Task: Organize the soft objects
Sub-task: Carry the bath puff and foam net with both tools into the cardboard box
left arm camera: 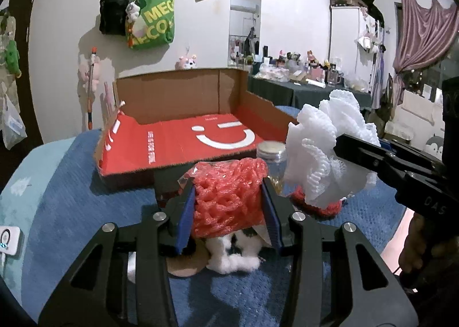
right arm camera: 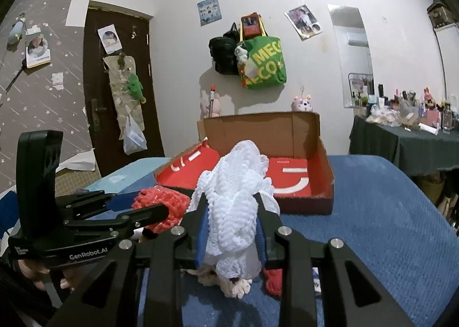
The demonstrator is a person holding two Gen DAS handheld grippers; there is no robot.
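Note:
My left gripper [left arm camera: 228, 183] is shut on a bundle of red foam netting [left arm camera: 229, 206], squeezed between its blue pads and lifted above the blue bedcover. My right gripper [right arm camera: 230, 198] is shut on a wad of white foam netting [right arm camera: 235, 178], also held up. The two sit side by side: the white netting [left arm camera: 324, 137] and right gripper [left arm camera: 341, 143] show at the right of the left wrist view. The red netting [right arm camera: 172, 201] and left gripper [right arm camera: 152, 205] show at the left of the right wrist view. Just beyond both lies an open cardboard box [left arm camera: 183, 92] with a red floor.
A clear jar [left arm camera: 271, 155] stands before the box [right arm camera: 324, 160]. A black-and-white plush [left arm camera: 232, 255], a cream toy [right arm camera: 235, 284] and a red knitted piece [right arm camera: 272, 278] lie on the blue bedcover [right arm camera: 373, 212] under the grippers. A cluttered dark-clothed table [right arm camera: 401, 149] stands at right.

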